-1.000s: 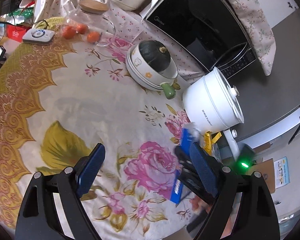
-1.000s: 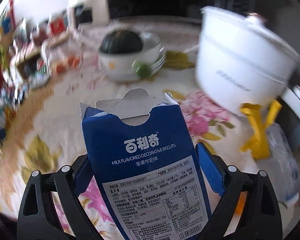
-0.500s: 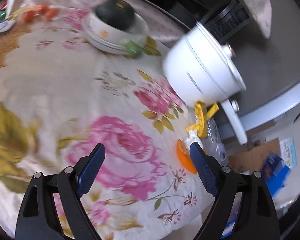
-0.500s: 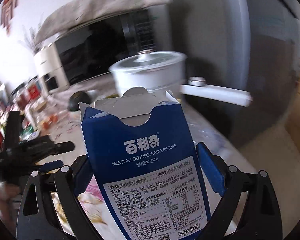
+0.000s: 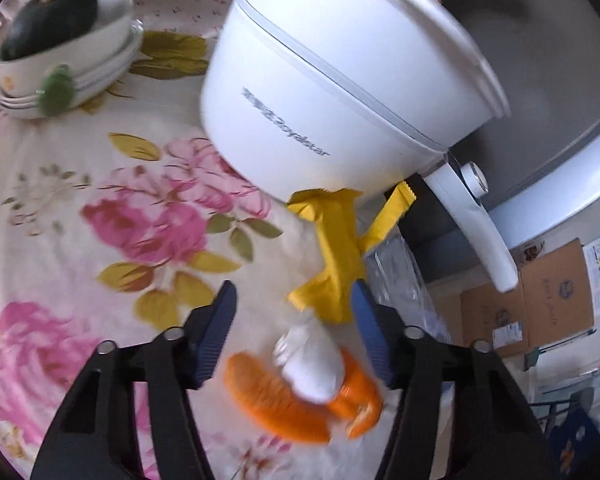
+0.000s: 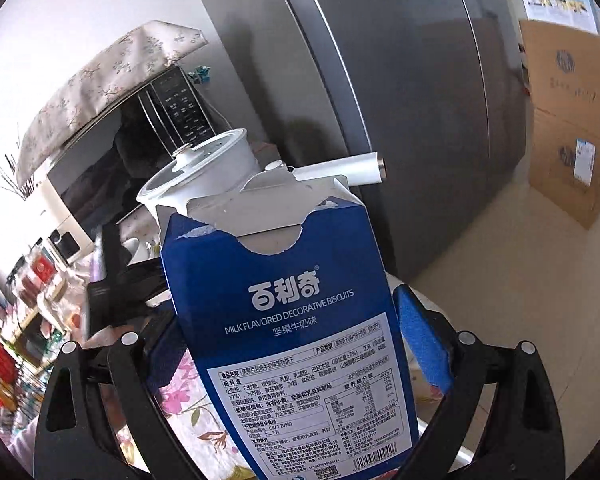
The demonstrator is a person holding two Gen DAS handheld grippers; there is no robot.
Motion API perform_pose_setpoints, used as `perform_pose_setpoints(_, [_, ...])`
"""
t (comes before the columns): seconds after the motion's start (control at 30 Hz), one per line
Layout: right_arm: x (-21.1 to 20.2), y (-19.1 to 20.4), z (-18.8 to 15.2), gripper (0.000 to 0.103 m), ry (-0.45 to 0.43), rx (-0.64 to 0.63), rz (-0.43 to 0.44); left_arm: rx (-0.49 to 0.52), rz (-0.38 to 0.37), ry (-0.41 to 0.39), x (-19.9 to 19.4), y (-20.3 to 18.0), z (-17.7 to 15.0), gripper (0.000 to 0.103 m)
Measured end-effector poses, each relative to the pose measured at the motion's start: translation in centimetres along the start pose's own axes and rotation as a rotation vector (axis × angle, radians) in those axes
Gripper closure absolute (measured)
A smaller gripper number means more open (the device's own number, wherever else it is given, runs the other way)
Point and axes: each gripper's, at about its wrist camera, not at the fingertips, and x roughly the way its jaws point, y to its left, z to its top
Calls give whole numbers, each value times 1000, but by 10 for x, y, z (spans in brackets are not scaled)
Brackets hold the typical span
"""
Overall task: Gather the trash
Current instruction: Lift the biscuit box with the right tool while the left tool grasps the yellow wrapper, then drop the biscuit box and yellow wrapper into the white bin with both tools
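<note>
Swung from mid-table to its edge, left gripper (image 5: pixel 294 326), jaws just narrowing yet untouching, brackets crumpled white tissue (image 5: pixel 308 364) on orange peel (image 5: pixel 276 400); right gripper (image 6: pixel 288 344) carries blue cardboard biscuit box (image 6: pixel 296 336) clamped upright.

Both units are the same build as far as I can see. The left gripper (image 5: pixel 294 316) has chunky matte black plastic arms with long slot-shaped cutouts in them, kind of a scissor linkage look, and round silver screw heads at the pivots, four showing. The fingers (image 5: pixel 216 336) are dark navy blue pads with a fine ribbed texture on the inner face, flat and slightly tapered at the tip. The right gripper (image 6: pixel 284 336) has the same black slotted arms and the same silver pivot screws, but its pads (image 6: pixel 422 344) come out a brighter blue in the light. No markings or cables on either that I can spot.
</note>
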Motion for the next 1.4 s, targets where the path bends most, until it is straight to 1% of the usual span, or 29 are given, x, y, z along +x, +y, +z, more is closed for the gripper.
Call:
perform_pose_setpoints(0.07, [-3,-1,0,13,-9,-11,2,-3,1,-8,10,-7,5,52])
perform_pose_setpoints(0.17, [-10,-2,0,13,-17,-10,13,0,4,-58,14,-16,8,53])
perform_pose_setpoints(0.23, [-14,-4,0,13,-16,-5,19,-1,-4,-55,18,-19,9,54])
perform_pose_setpoints(0.3, [-15,-6,-1,13,-13,-3,22,-17,-12,-33,23,-21,9,67])
perform_pose_setpoints(0.33, [-14,-5,-1,13,-12,-3,23,-34,-23,-18,26,-20,9,70])
perform_pose_setpoints(0.37, [-13,-5,0,13,-11,-4,23,-41,-30,-11,29,-19,8,78])
perform_pose_setpoints(0.4, [-13,-4,0,13,-9,-6,24,-47,-39,-7,30,-18,8,82])
perform_pose_setpoints(0.43, [-13,-4,0,13,-7,-9,25,-52,-44,-9,29,-18,8,83])
perform_pose_setpoints(0.47, [-12,-3,0,13,-4,-12,26,-48,-47,-21,26,-18,6,88])
perform_pose_setpoints(0.5, [-12,-2,0,13,-1,-17,27,-36,-51,-35,23,-17,5,90])
perform_pose_setpoints(0.6, [-11,-2,0,13,7,-12,33,11,-33,-80,7,-18,0,92])
perform_pose_setpoints(0.67, [-11,-2,0,13,13,-6,43,10,-36,-102,-5,-17,-1,93])
perform_pose_setpoints(0.7, [-11,-2,-1,13,15,-4,47,4,-44,-119,-15,-16,-2,96])
perform_pose_setpoints(0.87, [-18,3,-3,13,10,-28,54,20,-55,-194,-59,-10,-5,96])
perform_pose_setpoints(1.03, [-27,9,-10,13,8,-63,60,43,-64,-240,-103,-1,-24,96])
perform_pose_setpoints(1.1, [-32,12,-14,13,6,-78,59,50,-71,-249,-123,8,-36,96])
perform_pose_setpoints(1.2, [-38,13,-20,13,8,-99,48,57,-88,-248,-142,18,-58,96])
perform_pose_setpoints(1.4, [-54,16,-41,13,21,-158,11,67,-152,-202,-162,37,-98,96])
